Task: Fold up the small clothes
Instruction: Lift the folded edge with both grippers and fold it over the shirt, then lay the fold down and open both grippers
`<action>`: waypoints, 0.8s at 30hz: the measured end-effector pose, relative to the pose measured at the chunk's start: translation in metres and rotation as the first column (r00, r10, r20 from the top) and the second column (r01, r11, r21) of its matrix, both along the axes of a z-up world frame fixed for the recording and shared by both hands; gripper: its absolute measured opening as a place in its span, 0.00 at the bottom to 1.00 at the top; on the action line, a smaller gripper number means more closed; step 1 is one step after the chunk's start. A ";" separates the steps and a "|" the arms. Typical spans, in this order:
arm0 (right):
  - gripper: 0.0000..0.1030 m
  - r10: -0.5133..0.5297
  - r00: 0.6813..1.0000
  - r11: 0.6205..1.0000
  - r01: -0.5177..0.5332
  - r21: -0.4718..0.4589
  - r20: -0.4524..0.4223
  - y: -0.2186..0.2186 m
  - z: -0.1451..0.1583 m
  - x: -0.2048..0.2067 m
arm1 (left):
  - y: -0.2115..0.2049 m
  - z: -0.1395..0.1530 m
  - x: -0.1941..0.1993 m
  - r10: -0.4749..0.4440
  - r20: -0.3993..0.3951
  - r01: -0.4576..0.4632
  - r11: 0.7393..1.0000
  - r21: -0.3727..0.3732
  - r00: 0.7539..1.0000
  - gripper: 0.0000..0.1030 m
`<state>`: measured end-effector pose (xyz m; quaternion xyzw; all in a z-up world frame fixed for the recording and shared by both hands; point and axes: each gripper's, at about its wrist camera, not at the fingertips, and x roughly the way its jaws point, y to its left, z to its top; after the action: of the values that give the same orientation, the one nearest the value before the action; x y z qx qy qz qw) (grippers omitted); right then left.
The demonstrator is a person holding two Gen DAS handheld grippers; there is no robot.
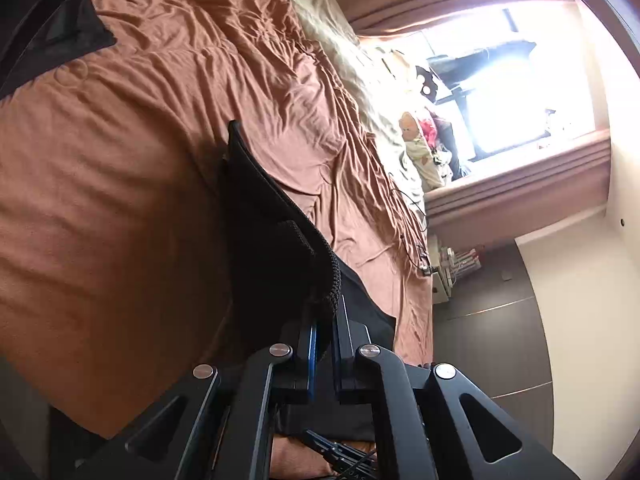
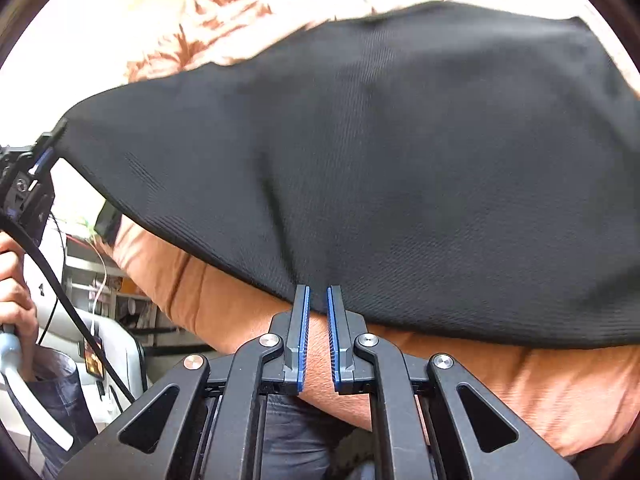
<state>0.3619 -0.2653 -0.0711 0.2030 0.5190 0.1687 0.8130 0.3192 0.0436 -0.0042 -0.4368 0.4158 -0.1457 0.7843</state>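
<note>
A black knitted garment (image 2: pixel 400 160) is stretched out and lifted above the rust-coloured bed sheet (image 2: pixel 520 392). My right gripper (image 2: pixel 318 292) is shut on its near lower edge. At the far left of the right wrist view my left gripper (image 2: pixel 50 146) pinches the garment's left corner, with a person's hand (image 2: pixel 12 284) on its handle. In the left wrist view the garment (image 1: pixel 272 232) hangs edge-on from my left gripper (image 1: pixel 326 312), which is shut on its ribbed hem over the sheet (image 1: pixel 120 200).
A second black cloth (image 1: pixel 76 28) lies at the bed's far corner. A cream blanket (image 1: pixel 336 40), soft toys (image 1: pixel 416 140) and a cable (image 1: pixel 404 216) line the bed's window side. Dark floor (image 1: pixel 492 320) runs beside the bed. Cluttered shelves (image 2: pixel 112 292) stand at left.
</note>
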 end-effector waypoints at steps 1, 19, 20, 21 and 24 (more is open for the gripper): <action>0.06 -0.005 1.000 1.000 0.005 0.000 0.019 -0.006 0.005 -0.002 | -0.004 0.004 0.001 -0.009 0.006 0.009 1.000 0.000 1.000 0.05; 0.64 -0.078 0.962 0.994 0.094 -0.048 0.261 -0.071 0.064 -0.064 | -0.110 0.042 0.035 -0.227 0.043 0.228 0.974 -0.008 0.973 0.05; 0.64 -0.086 0.962 0.994 0.101 -0.044 0.260 -0.073 0.064 -0.066 | -0.119 0.043 0.037 -0.245 0.043 0.245 0.970 -0.002 0.969 0.05; 0.64 -0.093 0.961 0.993 0.107 -0.041 0.259 -0.076 0.064 -0.069 | -0.126 0.044 0.037 -0.259 0.043 0.259 0.966 0.003 0.965 0.05; 0.64 -0.119 0.959 0.991 0.132 -0.036 0.256 -0.081 0.064 -0.079 | -0.149 0.045 0.040 -0.308 0.037 0.307 0.951 0.019 0.951 0.05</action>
<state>0.2827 -0.3468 -0.0069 0.1906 0.4011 0.1275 0.8868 0.3596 -0.1059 0.0406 -0.3587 0.4641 -0.2720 0.7629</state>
